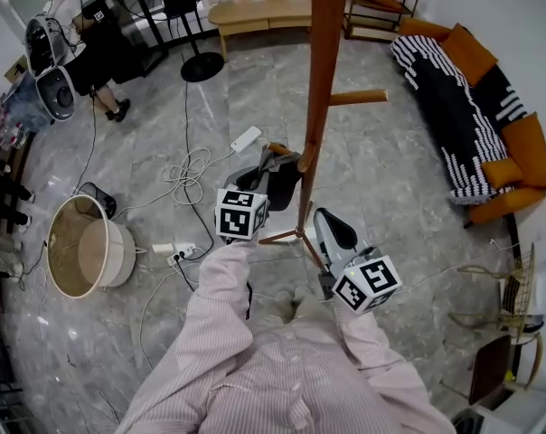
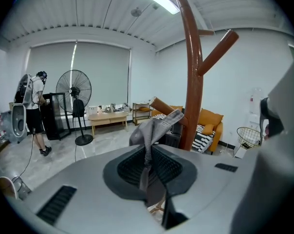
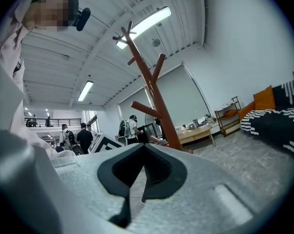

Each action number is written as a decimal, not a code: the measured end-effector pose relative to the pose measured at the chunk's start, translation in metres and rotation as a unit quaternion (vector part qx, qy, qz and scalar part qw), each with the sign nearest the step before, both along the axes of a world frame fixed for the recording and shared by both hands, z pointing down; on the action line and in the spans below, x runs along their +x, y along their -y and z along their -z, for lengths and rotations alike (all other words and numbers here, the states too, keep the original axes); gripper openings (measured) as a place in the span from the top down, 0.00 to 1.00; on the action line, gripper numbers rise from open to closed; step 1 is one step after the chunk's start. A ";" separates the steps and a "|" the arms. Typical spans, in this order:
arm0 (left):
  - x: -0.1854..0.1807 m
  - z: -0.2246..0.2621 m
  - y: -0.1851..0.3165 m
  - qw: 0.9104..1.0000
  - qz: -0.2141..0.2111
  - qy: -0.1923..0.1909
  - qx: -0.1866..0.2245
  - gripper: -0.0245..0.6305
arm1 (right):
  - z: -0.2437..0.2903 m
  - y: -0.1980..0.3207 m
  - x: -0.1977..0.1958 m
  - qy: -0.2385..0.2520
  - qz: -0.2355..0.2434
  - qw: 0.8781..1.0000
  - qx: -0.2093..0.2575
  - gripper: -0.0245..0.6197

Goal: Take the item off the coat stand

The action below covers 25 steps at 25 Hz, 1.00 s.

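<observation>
Our left gripper (image 2: 146,165) is clamped on the grey cloth (image 2: 156,126), which drapes over a low peg (image 2: 160,106) of the stand (image 2: 193,82). We should lift along the peg's slant, so the fabric slips off its tip without snagging. Our right gripper (image 3: 142,172) is off to the side, jaws together and empty.

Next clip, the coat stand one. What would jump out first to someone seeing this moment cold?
The tall brown coat stand rising in the middle of the room catches the eye first. At one of its lower pegs, the left claw is shut on a grey cloth that drapes over the peg. At the right of the head view sits an orange sofa under a black-and-white striped blanket.
</observation>
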<state>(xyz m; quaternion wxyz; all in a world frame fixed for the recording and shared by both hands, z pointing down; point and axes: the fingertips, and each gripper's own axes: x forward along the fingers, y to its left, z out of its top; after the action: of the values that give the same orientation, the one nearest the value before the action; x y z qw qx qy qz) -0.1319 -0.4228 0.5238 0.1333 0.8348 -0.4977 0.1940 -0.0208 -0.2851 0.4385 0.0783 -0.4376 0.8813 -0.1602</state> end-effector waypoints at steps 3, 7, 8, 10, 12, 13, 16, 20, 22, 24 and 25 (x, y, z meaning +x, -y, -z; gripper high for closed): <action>-0.002 0.004 -0.001 1.000 0.004 -0.001 0.006 0.91 | 0.000 -0.001 -0.001 0.002 0.003 1.000 0.002 0.95; -0.004 0.013 0.000 1.000 0.007 -0.002 0.011 0.91 | 0.005 -0.001 -0.001 0.001 0.005 1.000 0.004 0.95; -0.005 0.015 0.000 1.000 0.008 -0.002 0.013 0.91 | 0.006 -0.001 -0.001 0.001 0.004 1.000 0.005 0.95; -0.005 0.017 -0.001 1.000 0.009 -0.002 0.017 0.91 | 0.006 -0.002 0.000 0.001 0.004 1.000 0.006 0.95; -0.007 0.018 -0.002 1.000 0.010 -0.003 0.021 0.91 | 0.005 -0.004 0.000 0.002 0.002 1.000 0.007 0.95; -0.009 0.019 -0.002 1.000 0.011 -0.003 0.022 0.91 | 0.005 -0.004 -0.001 0.002 0.002 1.000 0.008 0.95; -0.012 0.024 -0.002 1.000 0.017 -0.005 0.024 0.91 | 0.007 -0.004 0.000 0.003 0.001 1.000 0.009 0.95; -0.017 0.030 -0.001 0.999 0.023 -0.009 0.030 0.91 | 0.008 -0.006 -0.001 0.005 0.001 1.000 0.010 0.95; -0.020 0.033 -0.001 0.999 0.026 -0.011 0.033 0.91 | 0.008 -0.007 -0.002 0.006 0.001 1.000 0.011 0.95; -0.024 0.036 -0.001 0.999 0.028 -0.014 0.037 0.91 | 0.008 -0.009 -0.005 0.006 0.001 1.000 0.012 0.95; -0.026 0.038 -0.001 0.999 0.030 -0.015 0.039 0.91 | 0.008 -0.010 -0.006 0.007 0.002 1.000 0.013 0.95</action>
<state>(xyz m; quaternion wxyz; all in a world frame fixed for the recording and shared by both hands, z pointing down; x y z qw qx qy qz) -0.1581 -0.4214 0.4859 0.1139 0.8271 -0.5273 0.1579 -0.0270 -0.2755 0.4300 0.0894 -0.4341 0.8834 -0.1520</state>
